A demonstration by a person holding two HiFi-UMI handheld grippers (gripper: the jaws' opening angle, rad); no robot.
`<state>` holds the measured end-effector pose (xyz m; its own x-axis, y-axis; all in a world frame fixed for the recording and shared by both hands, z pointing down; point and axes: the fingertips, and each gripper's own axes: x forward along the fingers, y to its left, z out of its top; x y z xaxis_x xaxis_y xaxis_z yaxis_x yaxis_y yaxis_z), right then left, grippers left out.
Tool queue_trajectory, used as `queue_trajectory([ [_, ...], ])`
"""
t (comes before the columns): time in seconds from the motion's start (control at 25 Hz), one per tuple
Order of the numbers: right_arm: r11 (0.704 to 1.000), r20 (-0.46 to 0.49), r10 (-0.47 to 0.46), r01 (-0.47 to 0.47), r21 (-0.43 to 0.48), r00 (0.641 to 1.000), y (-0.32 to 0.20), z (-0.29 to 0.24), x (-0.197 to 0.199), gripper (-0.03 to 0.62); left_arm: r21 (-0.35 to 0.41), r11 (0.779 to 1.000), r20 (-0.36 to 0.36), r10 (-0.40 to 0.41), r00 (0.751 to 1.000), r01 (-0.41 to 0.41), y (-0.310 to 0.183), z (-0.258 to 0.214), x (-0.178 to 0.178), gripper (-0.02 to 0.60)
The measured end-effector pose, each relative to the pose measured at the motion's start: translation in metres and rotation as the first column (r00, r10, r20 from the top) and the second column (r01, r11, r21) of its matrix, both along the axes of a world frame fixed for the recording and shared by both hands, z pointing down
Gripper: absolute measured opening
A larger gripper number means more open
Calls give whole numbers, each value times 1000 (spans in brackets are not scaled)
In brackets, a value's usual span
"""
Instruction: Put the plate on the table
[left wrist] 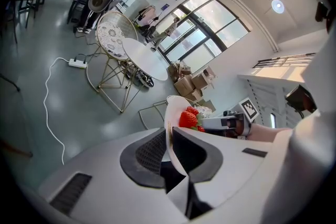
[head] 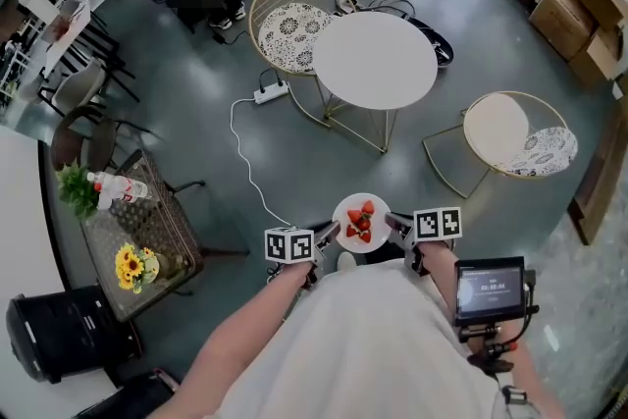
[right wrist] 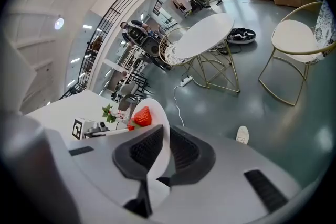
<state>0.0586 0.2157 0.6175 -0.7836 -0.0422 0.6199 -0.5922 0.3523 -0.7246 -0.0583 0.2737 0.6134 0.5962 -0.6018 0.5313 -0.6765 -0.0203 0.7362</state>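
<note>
— Where does the round white table (head: 375,60) stand from the person carrying?
— Far ahead on the grey floor (head: 196,152), a little right of centre. Its top is bare, with one wire chair (head: 290,26) at its left and another to its near right. It is well apart from both grippers. Neither hand looks the nearer, since the load hangs between them.
— And the plate (head: 361,223)?
— In the air, near the person's chest and about level, with strawberries (head: 360,221) on it. It is round, so no long axis matters. The table lies straight forward of it, so the carry probably has to go forward before any lowering.
— How is it held?
— From two sides. The left gripper (head: 325,234) is clenched on the plate's left rim, which is pinched thin between its jaws. The right gripper (head: 396,227) is clamped the same way on the right rim. Each pair of jaws is parted only by the plate's edge.
— The risk?
— Uneven hands could tilt the plate and roll the berries off.
</note>
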Motion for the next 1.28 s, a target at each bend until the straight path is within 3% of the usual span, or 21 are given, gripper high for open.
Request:
queue_trajectory([
  [0.32, 1000, 46, -23, 24, -10, 999, -59, 4, -15, 38, -27, 999, 29, -40, 999, 41, -53, -3, -13, 23],
  [0.76, 1000, 78, 24, -23, -5, 997, -148, 1, 21, 40, -6, 1000, 74, 8, 997, -7, -153, -12, 20, 23],
  [1.28, 1000, 96, -3, 5, -18, 995, -187, 4, 8, 40, -31, 999, 93, -10, 996, 13, -189, -11, 7, 23],
])
